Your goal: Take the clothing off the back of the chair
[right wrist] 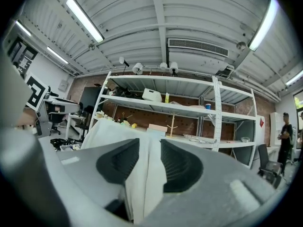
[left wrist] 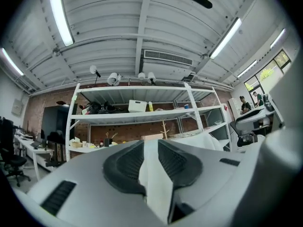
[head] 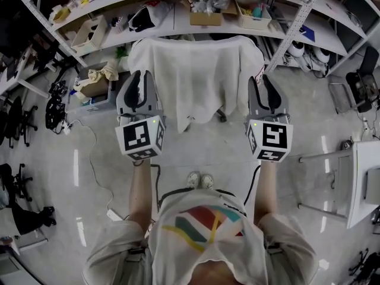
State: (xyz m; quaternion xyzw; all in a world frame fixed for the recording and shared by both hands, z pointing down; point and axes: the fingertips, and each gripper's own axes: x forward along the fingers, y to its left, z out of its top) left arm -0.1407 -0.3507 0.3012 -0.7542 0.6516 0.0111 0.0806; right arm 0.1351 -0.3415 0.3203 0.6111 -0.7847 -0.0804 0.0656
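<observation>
I am looking down at a white garment that is hanging over the back of a chair, covering the backrest completely and draping down its front. The chair is standing on the pale floor, just in front of a long shelf rack loaded with boxes and odds and ends. I am holding the left gripper at the garment's left shoulder edge and the right gripper at its right shoulder edge, both pointing roughly level toward the rack. In the left gripper view the jaws are standing slightly apart with a fold of the white fabric running up between the dark ribbed pads, and a dark gap is showing low down beside the fabric, so the pads are not squeezing it. The right gripper view is showing much the same: its jaws are standing a bit wider, with a loose fold lying between them and not being pinched. The garment is still sitting on the chair back.
</observation>
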